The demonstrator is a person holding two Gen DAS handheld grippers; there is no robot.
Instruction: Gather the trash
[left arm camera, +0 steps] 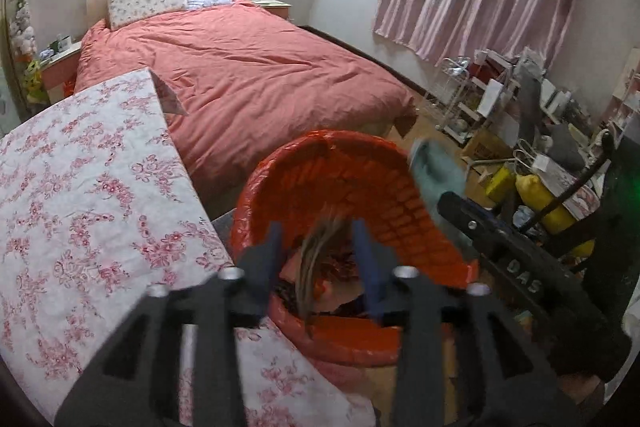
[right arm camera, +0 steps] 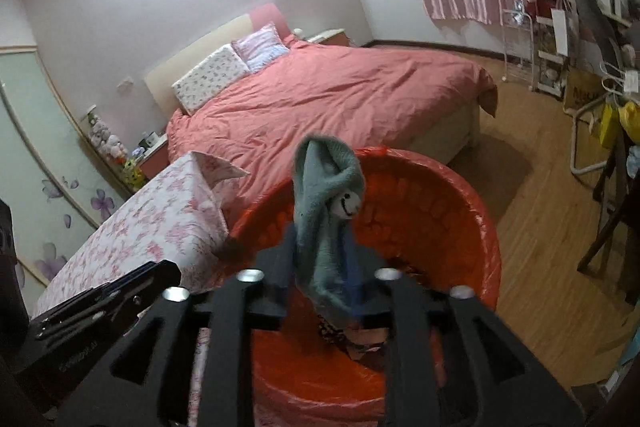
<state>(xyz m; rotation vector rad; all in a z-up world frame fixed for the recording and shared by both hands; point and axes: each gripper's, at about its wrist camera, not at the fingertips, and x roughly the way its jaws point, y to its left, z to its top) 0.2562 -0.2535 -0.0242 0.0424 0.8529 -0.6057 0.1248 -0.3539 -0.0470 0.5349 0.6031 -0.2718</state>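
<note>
Both grippers hang over the bin [right arm camera: 486,227]: left gripper [left arm camera: 318,247] part open round a blurred brownish scrap [left arm camera: 316,255], right gripper [right arm camera: 322,259] part open round a teal sock [right arm camera: 326,187]. Neither pad seems to press, so both items look released; scraps already lie in the bin, and what remains elsewhere cannot be told

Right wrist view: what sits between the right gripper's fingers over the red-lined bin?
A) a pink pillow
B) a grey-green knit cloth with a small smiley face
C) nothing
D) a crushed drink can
B: a grey-green knit cloth with a small smiley face hangs between the fingers of the right gripper, directly above the red-lined bin.
</note>
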